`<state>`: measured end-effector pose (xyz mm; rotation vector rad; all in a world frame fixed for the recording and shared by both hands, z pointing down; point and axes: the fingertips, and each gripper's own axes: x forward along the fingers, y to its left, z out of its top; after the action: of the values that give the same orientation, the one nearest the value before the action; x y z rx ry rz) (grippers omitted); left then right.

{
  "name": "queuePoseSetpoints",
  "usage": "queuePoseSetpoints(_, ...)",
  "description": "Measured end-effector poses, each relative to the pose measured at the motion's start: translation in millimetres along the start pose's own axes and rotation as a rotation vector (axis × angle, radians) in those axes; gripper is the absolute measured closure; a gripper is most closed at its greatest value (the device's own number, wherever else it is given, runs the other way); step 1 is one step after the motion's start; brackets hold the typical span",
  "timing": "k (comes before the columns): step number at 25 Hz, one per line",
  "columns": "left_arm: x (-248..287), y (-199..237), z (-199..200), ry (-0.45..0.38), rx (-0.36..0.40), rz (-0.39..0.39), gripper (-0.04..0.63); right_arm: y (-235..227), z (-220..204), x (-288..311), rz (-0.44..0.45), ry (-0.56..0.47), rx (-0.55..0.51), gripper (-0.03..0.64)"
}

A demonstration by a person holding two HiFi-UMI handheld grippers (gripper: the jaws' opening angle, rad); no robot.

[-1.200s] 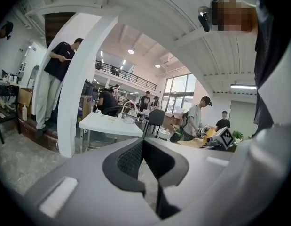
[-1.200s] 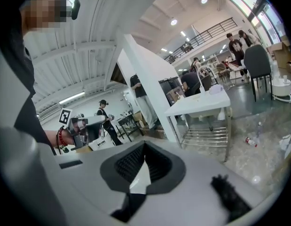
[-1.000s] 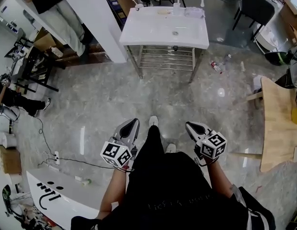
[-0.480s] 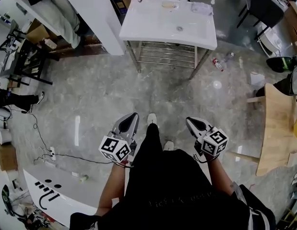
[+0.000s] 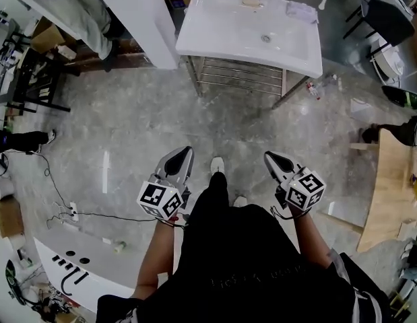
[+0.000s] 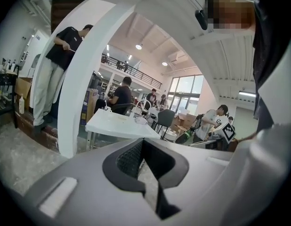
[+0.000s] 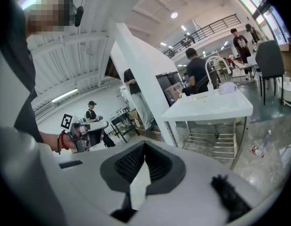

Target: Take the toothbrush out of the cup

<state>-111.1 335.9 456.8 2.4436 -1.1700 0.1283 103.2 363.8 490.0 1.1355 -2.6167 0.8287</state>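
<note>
Black clothing; grey left claw, right claw; black-white marker cubes.

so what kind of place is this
Probably an open workshop or lab, not a real bathroom: the white washbasin stands alone on a metal rack on bare stone floor, with an office chair and a wooden table nearby.

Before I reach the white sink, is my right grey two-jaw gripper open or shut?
Shut. In the right gripper view, the right grey two-jaw gripper has its jaws meeting at the tips, with nothing held between them.
</note>
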Motion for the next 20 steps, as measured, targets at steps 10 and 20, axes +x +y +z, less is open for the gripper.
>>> queuePoseSetpoints(10, 32, 74, 29, -0.062, -0.133, -0.004, 0.586, -10, 41, 46, -0.062, 0.02, -0.006, 0.604)
queuePoseSetpoints(20, 43, 110, 54, -0.05, -0.085, -0.025, 0.586, -12, 69, 76, -0.096, -0.012, -0.011, 0.604)
